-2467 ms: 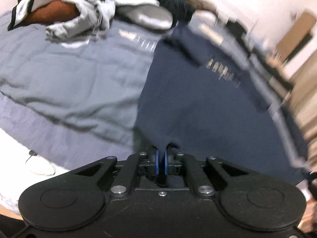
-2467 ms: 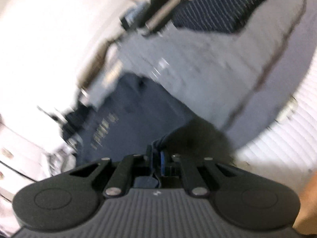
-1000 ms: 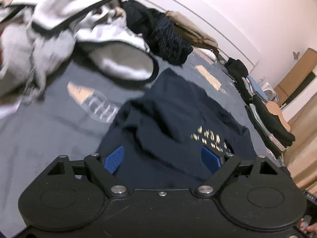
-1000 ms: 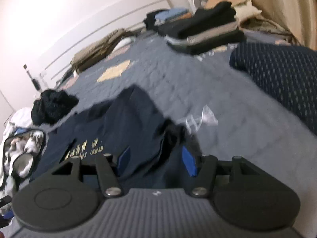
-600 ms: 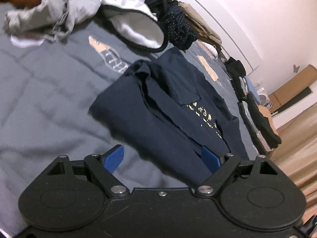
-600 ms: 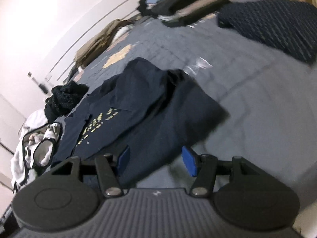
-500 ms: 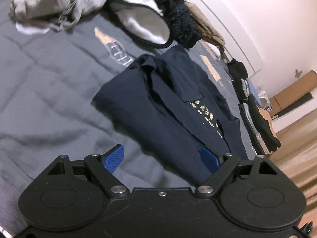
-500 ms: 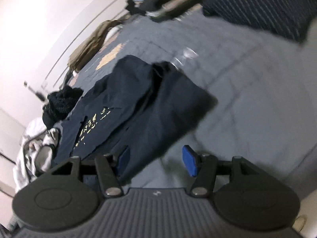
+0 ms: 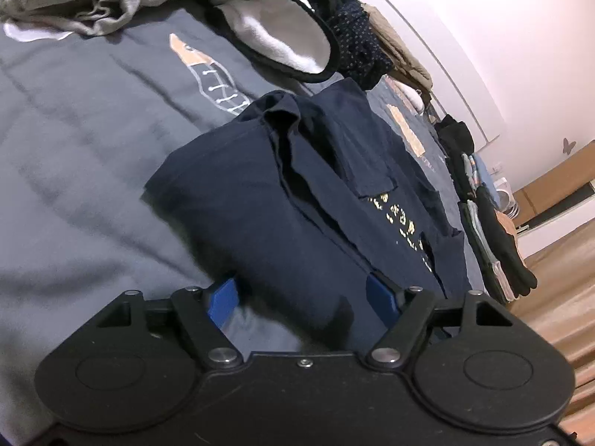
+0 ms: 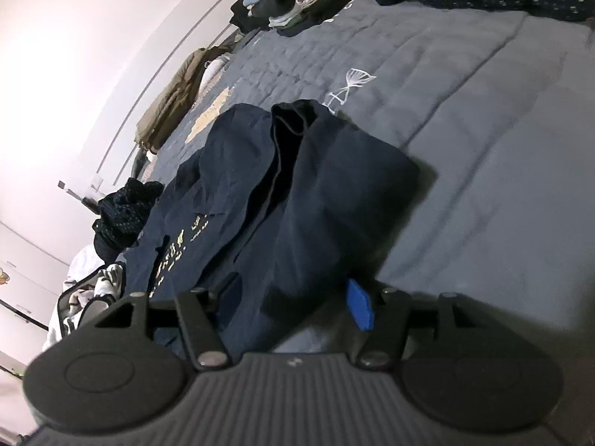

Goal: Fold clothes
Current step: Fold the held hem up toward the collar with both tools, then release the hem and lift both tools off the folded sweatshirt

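Both claws, clamped on the cloth 2.5 seconds ago, now stand with blue pads spread and hold nothing. The left gripper and right gripper sit low at 6 o'clock, each pointing up toward 12. One navy shirt lies folded on the grey bedspread, its near edge between each pair of pads.

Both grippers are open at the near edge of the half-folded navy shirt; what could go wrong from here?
1. The dark navy printed shirt has bunched, uneven flaps at the collar; another fold could lock in wrinkles.
2. The left gripper and right gripper sit low, so closing may pinch the grey quilted bedspread too.
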`<state>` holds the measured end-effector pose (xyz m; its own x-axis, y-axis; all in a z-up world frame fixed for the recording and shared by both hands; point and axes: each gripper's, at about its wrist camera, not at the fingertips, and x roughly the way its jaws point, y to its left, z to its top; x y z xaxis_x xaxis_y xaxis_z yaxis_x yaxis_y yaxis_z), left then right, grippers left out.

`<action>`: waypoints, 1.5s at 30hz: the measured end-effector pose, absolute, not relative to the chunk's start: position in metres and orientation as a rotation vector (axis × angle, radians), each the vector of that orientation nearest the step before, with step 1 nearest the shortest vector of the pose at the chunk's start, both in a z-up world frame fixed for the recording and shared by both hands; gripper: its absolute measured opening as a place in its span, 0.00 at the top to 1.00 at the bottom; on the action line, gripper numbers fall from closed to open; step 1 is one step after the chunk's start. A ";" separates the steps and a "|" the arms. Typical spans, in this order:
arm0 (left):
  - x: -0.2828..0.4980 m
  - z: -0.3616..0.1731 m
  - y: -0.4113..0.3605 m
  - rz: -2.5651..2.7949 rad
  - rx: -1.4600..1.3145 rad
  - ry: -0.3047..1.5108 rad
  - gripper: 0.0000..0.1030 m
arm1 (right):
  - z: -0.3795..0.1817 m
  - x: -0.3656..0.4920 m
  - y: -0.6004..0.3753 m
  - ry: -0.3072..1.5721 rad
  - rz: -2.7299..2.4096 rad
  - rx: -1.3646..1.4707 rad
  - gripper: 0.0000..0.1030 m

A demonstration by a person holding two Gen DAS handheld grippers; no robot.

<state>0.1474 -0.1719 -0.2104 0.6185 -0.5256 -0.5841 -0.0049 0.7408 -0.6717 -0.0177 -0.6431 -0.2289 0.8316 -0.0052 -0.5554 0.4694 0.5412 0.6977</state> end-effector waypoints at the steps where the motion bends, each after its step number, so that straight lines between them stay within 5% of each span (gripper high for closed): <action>1: 0.150 -0.211 -0.172 -0.325 -0.697 0.857 0.35 | -0.230 -0.016 -0.645 0.528 -0.297 0.973 0.41; 9: 0.166 -0.220 -0.168 -0.284 -0.777 0.822 0.60 | -0.234 -0.003 -0.650 0.477 -0.321 1.044 0.41; 17: 0.166 -0.219 -0.176 -0.310 -0.756 0.806 0.61 | -0.231 0.005 -0.645 0.478 -0.288 1.047 0.40; 21: 0.167 -0.220 -0.180 -0.298 -0.715 0.804 0.86 | -0.235 0.009 -0.643 0.489 -0.282 1.033 0.42; 23: 0.168 -0.223 -0.180 -0.287 -0.710 0.812 0.89 | -0.235 0.011 -0.639 0.491 -0.295 1.000 0.60; 24: 0.167 -0.224 -0.179 -0.286 -0.708 0.809 0.91 | -0.236 0.012 -0.637 0.498 -0.307 0.989 0.85; 25: 0.166 -0.222 -0.180 -0.290 -0.697 0.800 0.93 | -0.237 0.013 -0.636 0.505 -0.319 0.978 0.92; 45: 0.069 -0.160 -0.111 -0.282 -0.575 0.775 0.97 | -0.178 -0.072 -0.589 0.478 -0.246 1.023 0.96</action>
